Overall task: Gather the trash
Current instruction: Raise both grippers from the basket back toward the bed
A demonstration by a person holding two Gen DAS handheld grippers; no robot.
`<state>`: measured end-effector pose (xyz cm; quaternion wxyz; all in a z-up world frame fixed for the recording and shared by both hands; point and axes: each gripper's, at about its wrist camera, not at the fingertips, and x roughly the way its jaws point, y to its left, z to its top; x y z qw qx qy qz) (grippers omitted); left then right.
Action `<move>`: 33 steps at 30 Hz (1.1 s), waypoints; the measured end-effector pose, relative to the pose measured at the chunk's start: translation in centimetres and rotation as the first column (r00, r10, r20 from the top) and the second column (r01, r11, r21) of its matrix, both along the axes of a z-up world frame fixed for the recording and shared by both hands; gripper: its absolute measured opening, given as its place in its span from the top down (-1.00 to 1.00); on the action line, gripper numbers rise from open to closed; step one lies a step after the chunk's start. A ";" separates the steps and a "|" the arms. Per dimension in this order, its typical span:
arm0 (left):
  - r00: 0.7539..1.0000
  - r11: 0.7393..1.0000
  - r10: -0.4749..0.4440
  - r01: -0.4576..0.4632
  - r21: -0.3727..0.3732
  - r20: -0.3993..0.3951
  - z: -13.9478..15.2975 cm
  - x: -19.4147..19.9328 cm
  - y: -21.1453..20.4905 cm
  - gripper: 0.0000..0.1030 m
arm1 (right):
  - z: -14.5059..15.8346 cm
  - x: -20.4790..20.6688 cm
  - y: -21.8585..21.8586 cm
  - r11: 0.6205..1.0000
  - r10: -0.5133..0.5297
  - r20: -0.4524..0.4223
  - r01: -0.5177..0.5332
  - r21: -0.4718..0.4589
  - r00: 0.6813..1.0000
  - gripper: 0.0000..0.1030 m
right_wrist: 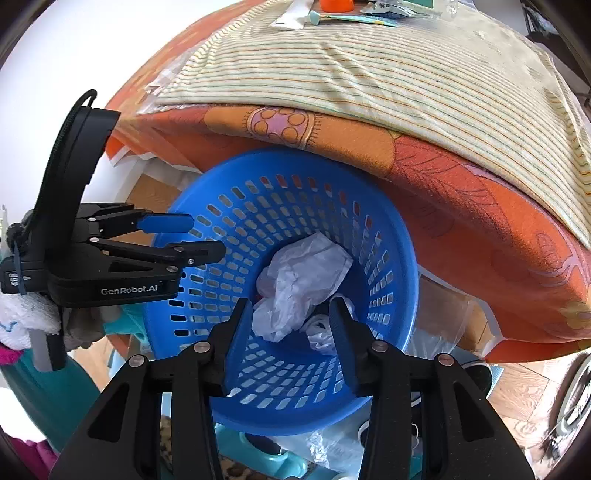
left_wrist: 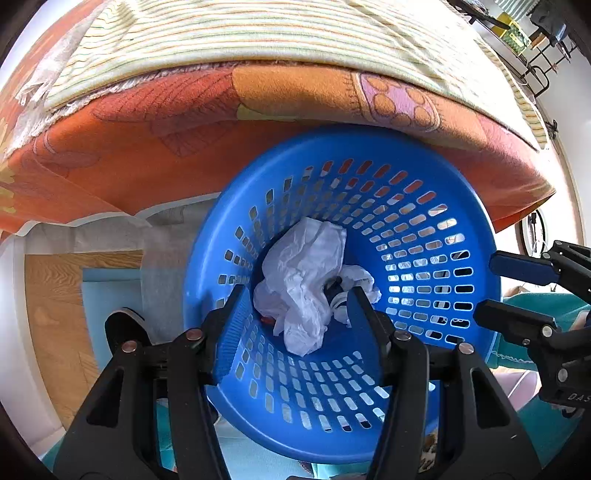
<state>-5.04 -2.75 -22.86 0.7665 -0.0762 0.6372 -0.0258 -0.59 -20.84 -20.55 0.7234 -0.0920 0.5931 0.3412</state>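
Black fingers of the left gripper filled the bottom of the left wrist view, spread apart over the mouth of a blue basket, with nothing between them. The right gripper hung beside it over the same basket, its fingers likewise released and bare. Both pointed steeply down into the bin.

Crumpled white paper lay at the bottom of the basket, well below either set of fingers, and a smaller scrap of thin white plastic lay just beside it. So that trash looked already dropped in.

Behind the basket a surface draped in an orange patterned cloth touched or overhung the far rim, with a striped cloth spread on top. At its far edge the right wrist view showed a few small things: something orange and some flat packets. Whether those counted as trash could not be told, but they seemed the likeliest work left; the near part of the striped cloth carried nothing.
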 end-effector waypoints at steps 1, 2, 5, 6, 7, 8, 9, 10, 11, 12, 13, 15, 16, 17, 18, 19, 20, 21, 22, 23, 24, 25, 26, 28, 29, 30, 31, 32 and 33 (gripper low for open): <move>1.000 1.000 0.001 -0.001 -0.002 0.003 0.1 0.0 0.0 -0.10 | 0.1 0.1 0.0 1.000 -0.006 0.000 0.006 0.003 1.000 0.19; 1.000 1.000 0.004 -0.004 -0.004 0.010 0.4 0.1 0.2 -0.10 | 0.2 0.1 -0.1 1.000 -0.012 0.001 0.012 0.007 1.000 0.18; 0.999 1.000 0.019 -0.018 -0.018 0.031 1.3 0.2 0.3 -0.10 | 0.4 0.4 -0.3 1.000 -0.025 0.006 0.025 0.016 1.000 0.18; 0.999 1.000 0.022 -0.021 -0.023 0.037 1.5 0.3 0.4 -0.10 | 0.5 0.5 -0.4 0.999 -0.031 0.008 0.031 0.022 0.999 0.17; 0.998 0.999 0.030 -0.028 -0.030 0.048 1.9 0.3 0.5 -0.10 | 0.6 0.6 -0.4 0.999 -0.034 0.010 0.033 0.026 0.999 0.17; 0.998 0.999 0.033 -0.032 -0.034 0.052 2.1 0.4 0.5 -0.10 | 0.8 0.6 -0.4 0.999 -0.036 0.012 0.035 0.030 0.999 0.17; 0.998 0.998 0.039 -0.036 -0.041 0.058 2.4 0.5 0.6 -0.10 | 1.0 0.7 -0.4 0.999 -0.038 0.015 0.037 0.036 0.999 0.17; 0.997 0.998 0.043 -0.040 -0.047 0.066 2.7 0.5 0.8 -0.10 | 1.2 0.8 -0.4 0.998 -0.039 0.019 0.038 0.041 0.999 0.17; 0.996 0.998 0.045 -0.041 -0.051 0.075 3.1 0.6 0.8 -0.10 | 1.5 0.8 -0.4 0.998 -0.041 0.025 0.040 0.046 0.999 0.17; 0.995 0.998 0.048 -0.044 -0.052 0.085 3.5 0.7 0.9 -0.10 | 1.9 0.9 -0.4 0.998 -0.043 0.036 0.041 0.051 0.998 0.17; 0.994 0.997 0.052 -0.047 -0.054 0.098 3.9 0.8 1.0 -0.10 | 2.0 0.9 -0.3 0.998 -0.045 0.043 0.042 0.054 0.998 0.17; 0.991 0.997 0.061 -0.054 -0.059 0.122 4.9 1.0 1.2 -0.10 | 2.5 1.1 -0.2 0.997 -0.048 0.058 0.044 0.063 0.997 0.17; 0.989 0.996 0.066 -0.058 -0.063 0.131 5.2 1.1 1.4 -0.10 | 3.0 1.3 -0.2 0.996 -0.050 0.068 0.046 0.070 0.996 0.17; 0.987 0.995 0.074 -0.065 -0.071 0.141 5.6 1.3 1.6 -0.10 | 3.3 1.5 -0.2 0.996 -0.052 0.076 0.046 0.074 0.996 0.17; 0.986 0.995 0.079 -0.068 -0.077 0.149 6.0 1.4 1.7 -0.10 | 3.8 1.7 -0.2 0.996 -0.054 0.090 0.047 0.081 0.994 0.17; 0.984 0.994 0.084 -0.072 -0.081 0.160 6.5 1.7 1.9 -0.10 | 4.2 1.9 -0.2 0.995 -0.055 0.101 0.046 0.085 0.993 0.17; 0.981 0.994 0.088 -0.075 -0.082 0.171 7.0 1.9 2.0 -0.10 | 4.5 2.1 -0.2 0.995 -0.055 0.113 0.045 0.088 0.992 0.17; 0.979 0.993 0.092 -0.078 -0.083 0.182 7.5 2.2 2.1 -0.10 | 5.1 2.3 -0.2 0.995 -0.056 0.130 0.044 0.092 0.990 0.17; 0.977 0.993 0.096 -0.081 -0.084 0.191 7.8 2.4 2.2 -0.10 | 5.3 2.5 -0.2 0.995 -0.056 0.138 0.043 0.095 0.989 0.17; 0.974 0.993 0.101 -0.086 -0.082 0.203 8.2 2.7 2.3 -0.10 | 5.8 2.7 -0.1 0.994 -0.054 0.146 0.040 0.100 0.988 0.17; 0.971 0.993 0.105 -0.090 -0.079 0.215 8.7 3.0 2.4 -0.10 | 6.1 3.0 0.0 0.994 -0.050 0.153 0.034 0.104 0.987 0.17; 0.967 0.993 0.108 -0.094 -0.072 0.232 9.3 3.5 2.6 -0.10 | 6.5 3.2 0.1 0.994 -0.047 0.163 0.029 0.107 0.986 0.17; 0.964 0.993 0.111 -0.096 -0.070 0.241 9.7 3.9 2.7 -0.10 | 7.0 3.5 0.2 0.994 -0.047 0.178 0.027 0.110 0.983 0.17; 0.958 0.991 0.126 -0.110 -0.077 0.259 10.6 4.9 3.2 -0.10 | 7.8 4.0 0.2 0.993 -0.044 0.204 0.021 0.116 0.978 0.17; 0.955 0.990 0.136 -0.118 -0.081 0.265 11.0 5.3 3.5 -0.10 | 8.2 4.3 0.1 0.993 -0.044 0.217 0.018 0.117 0.975 0.17; 0.952 0.988 0.144 -0.126 -0.085 0.271 11.3 5.7 3.7 -0.10 | 8.6 4.5 0.2 0.993 -0.043 0.230 0.016 0.119 0.972 0.17; 0.947 0.987 0.156 -0.136 -0.091 0.280 11.7 6.2 4.0 -0.10 | 9.0 4.8 0.2 0.992 -0.044 0.243 0.015 0.122 0.969 0.17; 0.943 0.985 0.164 -0.143 -0.092 0.289 12.1 6.6 4.3 -0.10 | 9.3 5.1 0.2 0.992 -0.045 0.251 0.014 0.125 0.967 0.17; 0.940 0.985 0.169 -0.149 -0.090 0.297 12.3 7.0 4.4 -0.10 | 9.8 5.5 0.3 0.992 -0.048 0.258 0.014 0.129 0.965 0.17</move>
